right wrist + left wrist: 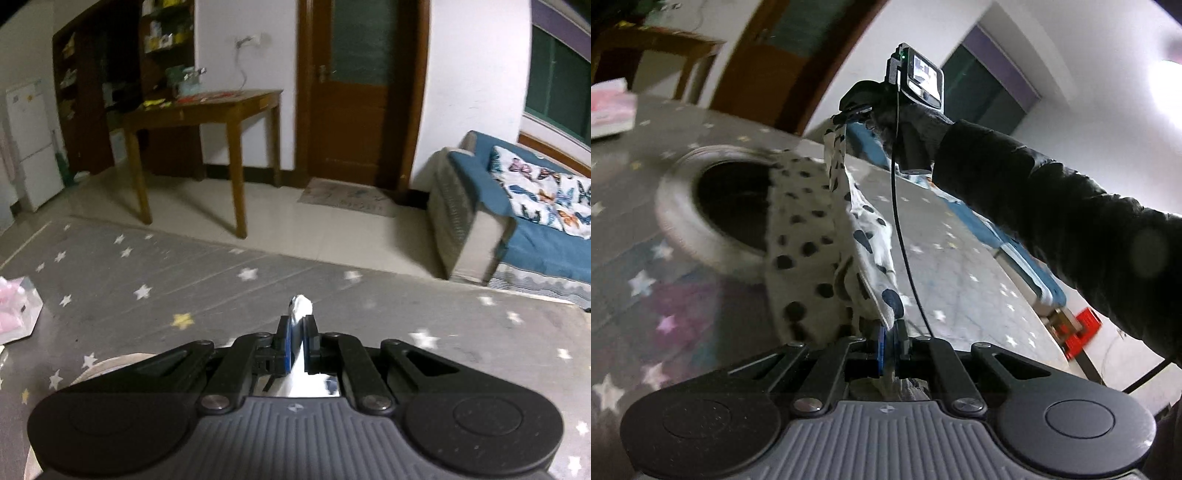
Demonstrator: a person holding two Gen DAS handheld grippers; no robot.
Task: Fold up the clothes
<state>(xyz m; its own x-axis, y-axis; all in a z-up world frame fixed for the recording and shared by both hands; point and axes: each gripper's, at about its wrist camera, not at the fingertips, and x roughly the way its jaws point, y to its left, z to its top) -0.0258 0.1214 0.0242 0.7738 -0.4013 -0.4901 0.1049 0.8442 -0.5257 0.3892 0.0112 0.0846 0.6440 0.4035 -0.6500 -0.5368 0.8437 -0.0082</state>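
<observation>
Holding the spotted garment [809, 236] in the air, both grippers pinch it by its edge. The left gripper [891, 332] has its jaws closed narrow on one end of the cloth, and the right gripper [855, 110] clamps the other end, higher up and farther away. In the right wrist view the right gripper [301, 328] is also closed, with a bit of white cloth [301, 304] sticking out between the pads.

The garment hangs between the two grippers, above the grey star carpet [635, 236] and partly in front of a round basket [713, 206] that stands on this carpet. The cloth is bunched and twisted, not flat. To do this step well, it seems best that the person keeps both pinches firm, pulls the two ends apart until the edge is straight, and lets the rest hang free before it goes down on the carpet. Whether the cloth comes out of the basket or is already part folded, the pictures do not settle.

Around the carpet: a clear box with pink things [16, 314] lies at its edge, a wooden table [207, 110] stands beyond it, and a blue sofa [535, 240] is beside it. The basket is the nearest obstacle; the hanging cloth could catch on its rim. The black cable [905, 240] of the right gripper runs close to the cloth too.
</observation>
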